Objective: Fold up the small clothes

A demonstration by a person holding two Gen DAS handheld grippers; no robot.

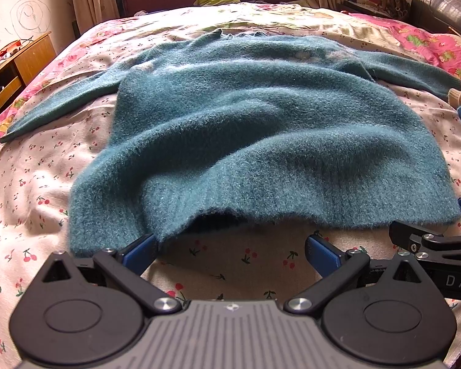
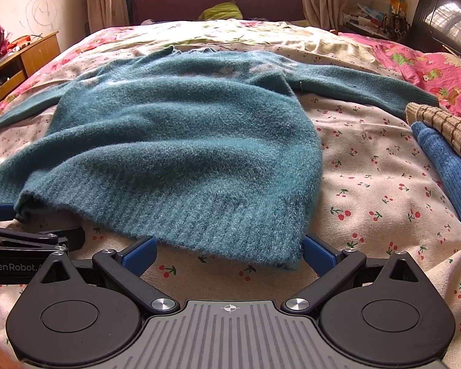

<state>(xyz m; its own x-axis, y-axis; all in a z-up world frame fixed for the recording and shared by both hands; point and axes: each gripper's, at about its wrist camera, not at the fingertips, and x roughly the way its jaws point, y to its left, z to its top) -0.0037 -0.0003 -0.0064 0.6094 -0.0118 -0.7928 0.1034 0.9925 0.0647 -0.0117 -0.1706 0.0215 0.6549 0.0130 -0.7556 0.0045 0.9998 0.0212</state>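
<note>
A fuzzy teal sweater (image 1: pixel 230 123) lies spread on the cherry-print bedsheet (image 1: pixel 30 184), sleeves out to both sides and hem toward me. My left gripper (image 1: pixel 230 247) is open at the hem's left part; its left finger (image 1: pixel 141 252) touches the sweater's edge, and the hem arches up ahead of the gap. In the right wrist view the sweater (image 2: pixel 175 141) has its right hem corner lying between the spread fingers of my open right gripper (image 2: pixel 229 253). Each gripper shows in the other's view: the right gripper (image 1: pixel 430 243) and the left gripper (image 2: pixel 30 240).
A blue knit garment (image 2: pixel 445 166) and a beige checked one (image 2: pixel 445 126) lie at the bed's right side. A wooden cabinet (image 2: pixel 21 61) stands left of the bed. A maroon bench (image 2: pixel 218 0) with a yellow-green cloth (image 2: pixel 221 10) is at the far end.
</note>
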